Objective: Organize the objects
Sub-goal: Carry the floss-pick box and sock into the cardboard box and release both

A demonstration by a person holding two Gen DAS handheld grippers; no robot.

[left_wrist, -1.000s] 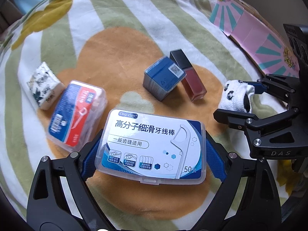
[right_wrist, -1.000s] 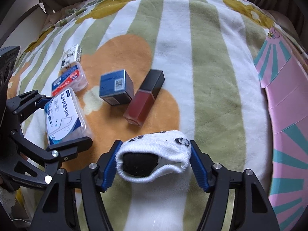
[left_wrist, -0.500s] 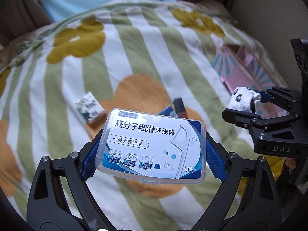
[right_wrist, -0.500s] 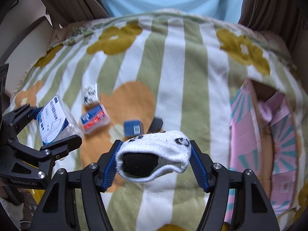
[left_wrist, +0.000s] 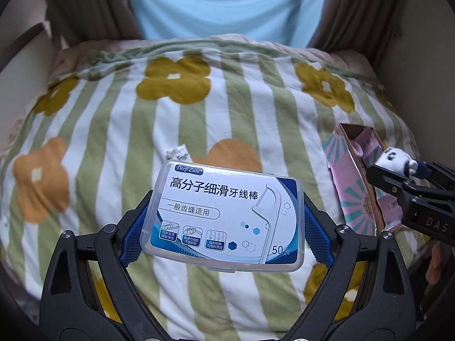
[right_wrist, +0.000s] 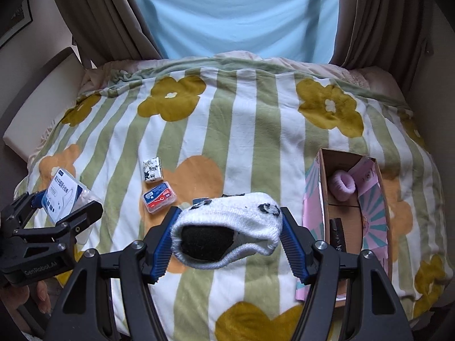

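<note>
My left gripper (left_wrist: pixel 224 224) is shut on a clear floss-pick box (left_wrist: pixel 224 216) with a blue and white label, held high above the bed. The same box (right_wrist: pixel 66 196) shows at the left of the right wrist view. My right gripper (right_wrist: pixel 229 236) is shut on a rolled white panda sock (right_wrist: pixel 227 227), also seen small at the right edge of the left wrist view as a white sock (left_wrist: pixel 396 160). A pink cardboard box (right_wrist: pixel 378 216) lies open on the right, holding a pink roll (right_wrist: pixel 342 186) and a dark item (right_wrist: pixel 337 233).
On the striped flower blanket (right_wrist: pixel 250 130) lie a red floss case (right_wrist: pixel 159 197) and a white tissue pack (right_wrist: pixel 152 169); a blue box peeks out behind the sock. Curtains (right_wrist: pixel 108 20) and a bright window stand beyond the bed. A hand (right_wrist: pixel 34 298) shows low left.
Both grippers have risen well above the bed with their loads. The items on the blanket look much smaller, and the open pink box has come into full view.
</note>
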